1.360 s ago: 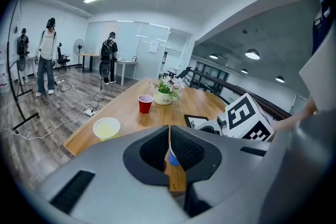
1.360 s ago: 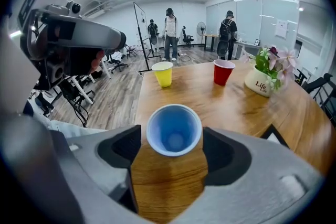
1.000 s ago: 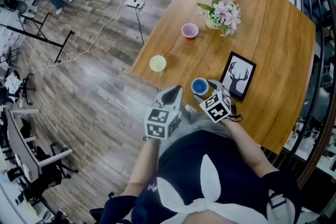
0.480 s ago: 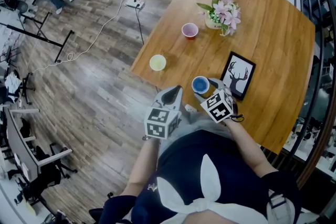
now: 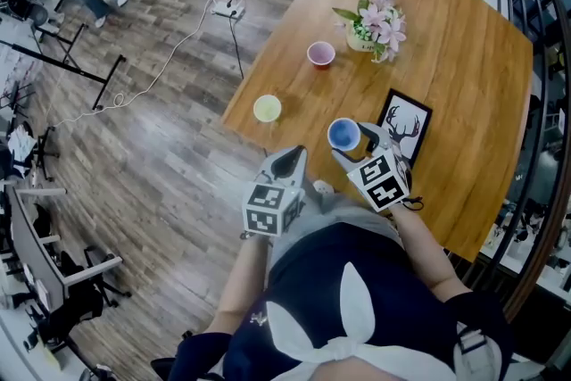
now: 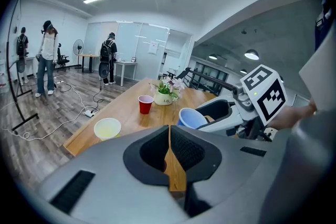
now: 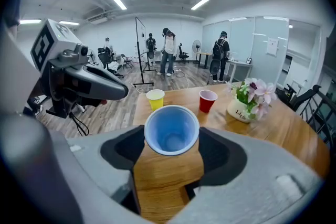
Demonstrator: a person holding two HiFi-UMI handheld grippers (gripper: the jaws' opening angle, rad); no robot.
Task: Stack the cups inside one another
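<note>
**Blue cup lifted, first nesting ahead**

My left tongs (image 6: 169, 152) hang clenched and empty, just short of the counter (image 5: 446, 40). My right tongs (image 7: 170, 150) clasp the blue cup (image 7: 171, 130), which is upright and, I judge, clear of the wood. Next I carry it to the yellow cup (image 5: 268, 108) at ten o'clock or the red cup (image 5: 321, 53) at twelve, centre it over the rim and lower it in.

Looks along the left gripper (image 6: 169, 136), jaws pressed together. Shows, beyond, a table (image 6: 123, 113) with a yellow cup (image 6: 107, 128) near its edge and a red cup (image 6: 145, 104) just beside a flowerpot (image 6: 166, 93). At right, finds a blue cup (image 6: 191, 118) gripped by the right gripper (image 6: 206, 114). Takes in people (image 6: 47, 55) standing far back.
</note>
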